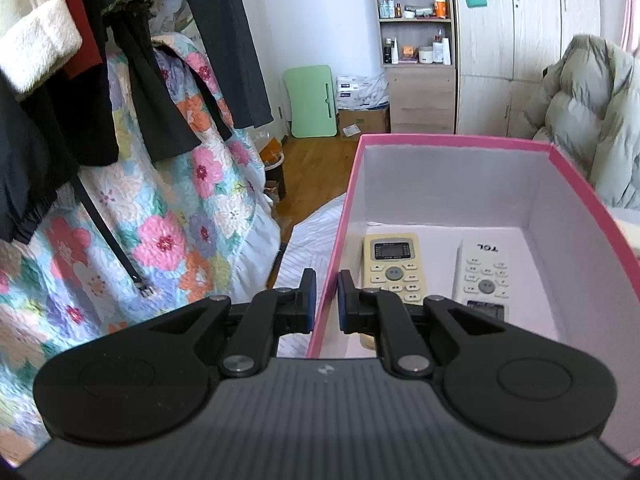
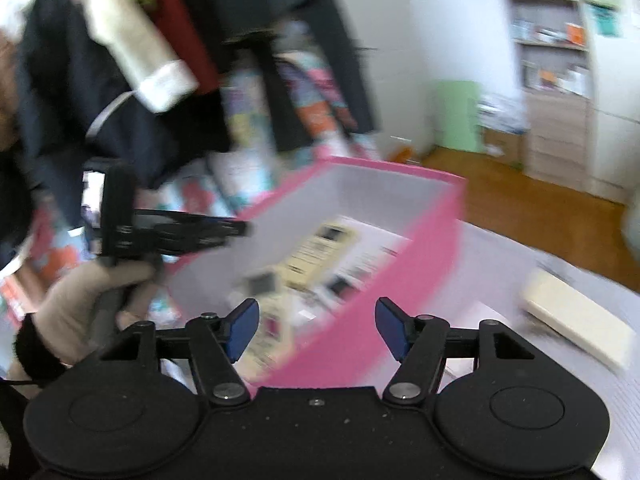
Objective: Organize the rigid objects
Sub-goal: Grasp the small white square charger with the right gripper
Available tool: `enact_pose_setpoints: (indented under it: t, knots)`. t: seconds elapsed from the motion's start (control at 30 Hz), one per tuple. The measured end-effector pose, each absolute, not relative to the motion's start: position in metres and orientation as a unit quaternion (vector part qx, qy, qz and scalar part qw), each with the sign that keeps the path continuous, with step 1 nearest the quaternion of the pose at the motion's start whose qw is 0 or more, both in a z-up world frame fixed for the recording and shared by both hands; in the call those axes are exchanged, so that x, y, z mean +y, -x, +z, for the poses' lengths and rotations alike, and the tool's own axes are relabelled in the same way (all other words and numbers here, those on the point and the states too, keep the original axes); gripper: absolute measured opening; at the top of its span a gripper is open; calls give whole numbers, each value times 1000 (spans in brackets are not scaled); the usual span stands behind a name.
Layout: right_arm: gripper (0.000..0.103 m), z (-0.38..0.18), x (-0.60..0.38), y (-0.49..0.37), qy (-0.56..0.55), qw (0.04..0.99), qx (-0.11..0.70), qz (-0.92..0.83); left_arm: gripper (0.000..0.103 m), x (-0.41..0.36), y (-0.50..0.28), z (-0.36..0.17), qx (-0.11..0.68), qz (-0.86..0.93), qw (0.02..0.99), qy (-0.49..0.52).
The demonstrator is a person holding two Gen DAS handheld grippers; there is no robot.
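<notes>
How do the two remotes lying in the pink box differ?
The cream remote is yellowish, while the white remote is plain white. The cream remote has its screen at the far end; the white remote is turned the other way, its logo reading upside down and its screen at the near end. The cream remote lies nearer the box wall that the left claw clamps. Both lie flat, face up, side by side in the pink box.

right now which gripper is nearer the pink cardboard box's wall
Left. The left gripper is clamped on the pink cardboard box at its side wall. The right gripper hangs open above the opposite wall, not touching it.
</notes>
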State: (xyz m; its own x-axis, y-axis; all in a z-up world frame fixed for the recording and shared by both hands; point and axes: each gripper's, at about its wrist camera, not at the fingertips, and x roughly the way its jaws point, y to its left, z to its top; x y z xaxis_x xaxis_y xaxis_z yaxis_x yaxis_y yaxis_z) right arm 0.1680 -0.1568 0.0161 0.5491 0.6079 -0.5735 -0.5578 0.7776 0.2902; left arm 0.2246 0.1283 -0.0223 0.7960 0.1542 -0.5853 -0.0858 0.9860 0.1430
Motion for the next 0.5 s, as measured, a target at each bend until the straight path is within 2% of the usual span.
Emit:
enact_pose_setpoints:
  t: [0.5]
  knots:
    - [72,-43,-274,-140,-8,899,432,68,11,110,-228,-21,322,87,937,-102]
